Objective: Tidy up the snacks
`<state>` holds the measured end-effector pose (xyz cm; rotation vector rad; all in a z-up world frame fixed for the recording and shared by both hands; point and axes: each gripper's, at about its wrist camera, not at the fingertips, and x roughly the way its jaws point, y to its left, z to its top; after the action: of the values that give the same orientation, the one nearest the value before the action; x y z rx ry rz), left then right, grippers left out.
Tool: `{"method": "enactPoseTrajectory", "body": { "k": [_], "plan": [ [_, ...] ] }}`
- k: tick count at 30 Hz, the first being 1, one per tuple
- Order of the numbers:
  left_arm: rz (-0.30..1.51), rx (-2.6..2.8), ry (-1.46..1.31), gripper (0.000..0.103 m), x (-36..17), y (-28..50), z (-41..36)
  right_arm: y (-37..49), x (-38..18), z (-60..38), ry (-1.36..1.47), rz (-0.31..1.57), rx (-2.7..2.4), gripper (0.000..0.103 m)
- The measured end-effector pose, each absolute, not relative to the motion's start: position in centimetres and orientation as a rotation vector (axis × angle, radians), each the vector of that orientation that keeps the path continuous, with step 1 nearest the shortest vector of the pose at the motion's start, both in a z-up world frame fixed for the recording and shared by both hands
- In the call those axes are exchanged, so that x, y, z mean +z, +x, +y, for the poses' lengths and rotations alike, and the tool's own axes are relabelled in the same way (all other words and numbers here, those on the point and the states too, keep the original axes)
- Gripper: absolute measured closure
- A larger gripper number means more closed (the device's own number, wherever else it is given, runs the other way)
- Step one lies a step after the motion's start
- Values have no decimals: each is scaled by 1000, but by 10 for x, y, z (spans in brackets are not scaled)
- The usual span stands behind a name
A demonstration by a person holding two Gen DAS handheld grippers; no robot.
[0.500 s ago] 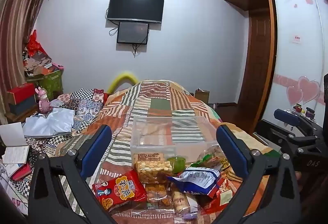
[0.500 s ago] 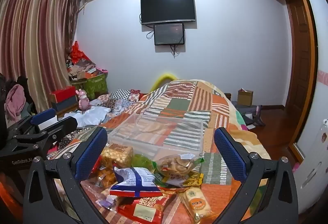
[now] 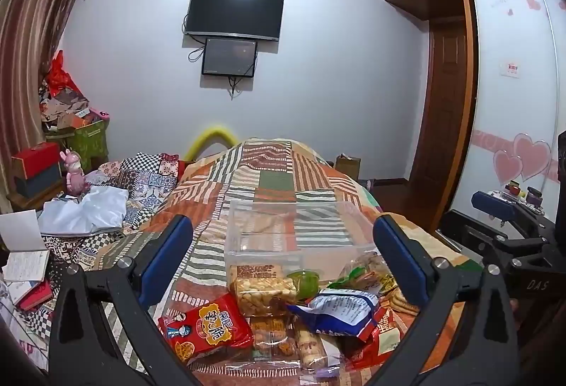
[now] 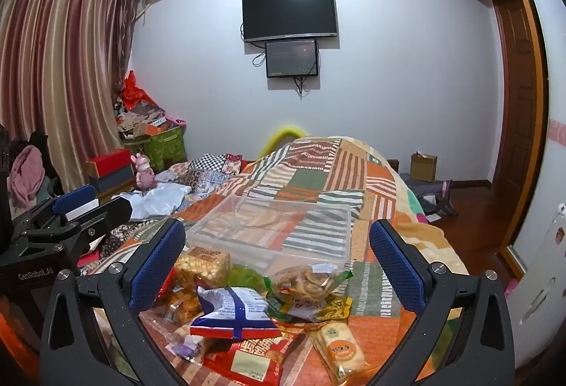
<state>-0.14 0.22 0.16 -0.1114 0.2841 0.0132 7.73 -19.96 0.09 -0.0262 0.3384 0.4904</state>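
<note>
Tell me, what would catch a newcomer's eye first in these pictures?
Probably the heap of bright snack packets on the patchwork bedspread, with an empty clear plastic box just behind it. Both open grippers, left and right, frame the heap, and a dark television hangs on the far wall.

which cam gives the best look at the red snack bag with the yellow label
The left wrist view. There the red snack bag lies face up on the bedspread in front of the clear plastic box, its yellow label and cartoon print unobstructed. In the right wrist view I cannot pick it out for certain; the left pad covers that spot.
</note>
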Motion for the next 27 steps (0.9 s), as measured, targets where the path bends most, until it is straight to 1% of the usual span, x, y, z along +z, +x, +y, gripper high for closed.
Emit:
{"method": "enactPoseTrajectory", "body": {
  "k": [27],
  "plan": [
    [287,8,-110,0,-1,-4,0,74,-1,-201,-19,337,492,0]
  ]
}}
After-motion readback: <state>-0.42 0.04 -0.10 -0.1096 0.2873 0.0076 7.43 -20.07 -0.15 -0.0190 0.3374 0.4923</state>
